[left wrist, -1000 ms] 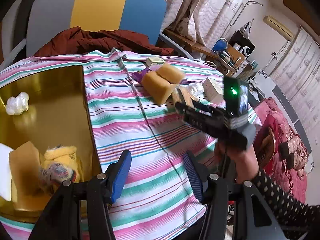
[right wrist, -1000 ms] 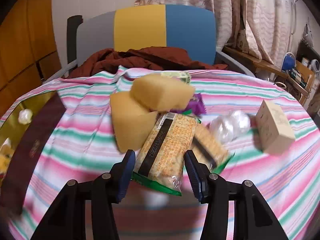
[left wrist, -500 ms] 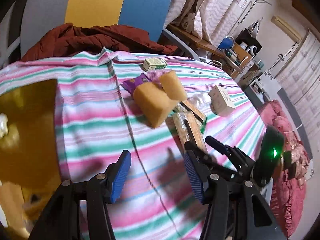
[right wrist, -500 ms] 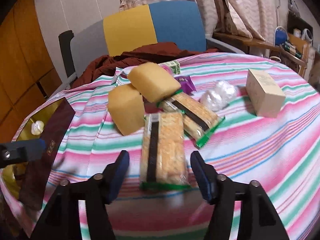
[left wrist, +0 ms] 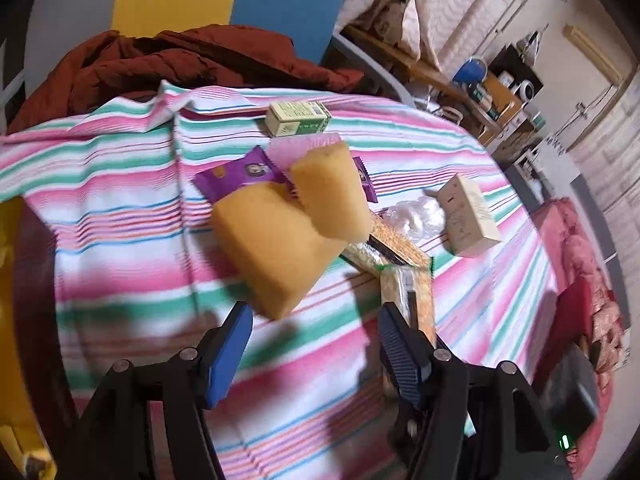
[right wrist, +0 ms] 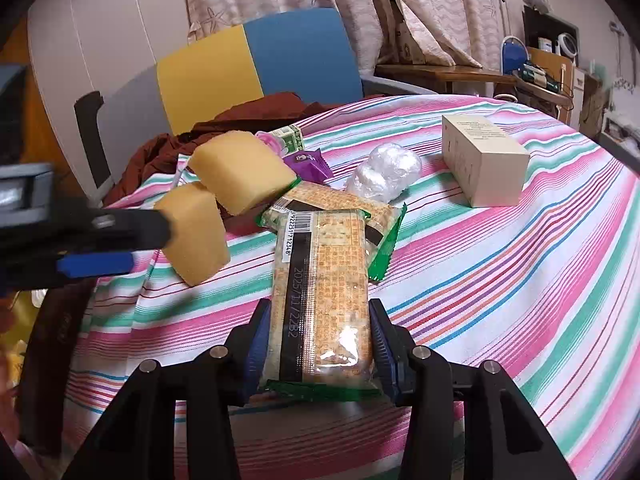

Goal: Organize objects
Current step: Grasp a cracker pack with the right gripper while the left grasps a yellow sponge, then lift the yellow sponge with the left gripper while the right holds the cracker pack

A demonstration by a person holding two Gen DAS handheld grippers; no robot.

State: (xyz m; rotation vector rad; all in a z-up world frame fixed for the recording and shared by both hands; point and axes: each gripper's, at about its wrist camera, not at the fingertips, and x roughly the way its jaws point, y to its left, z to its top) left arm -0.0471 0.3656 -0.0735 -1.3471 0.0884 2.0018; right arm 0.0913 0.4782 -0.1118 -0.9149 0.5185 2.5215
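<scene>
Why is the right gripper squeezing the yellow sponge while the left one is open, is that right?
Not quite. The right gripper is squeezing the cracker pack, not a sponge, as the right wrist view shows. The left gripper is open.

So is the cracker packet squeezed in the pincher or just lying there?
Squeezed. In the right wrist view the right gripper has both blue fingers pressed against the sides of the cracker packet; its far end rests on another packet.

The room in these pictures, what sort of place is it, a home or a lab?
Most likely a lived-in home: a table under a striped cloth, curtains behind a chair, and a cluttered shelf of household things.
</scene>
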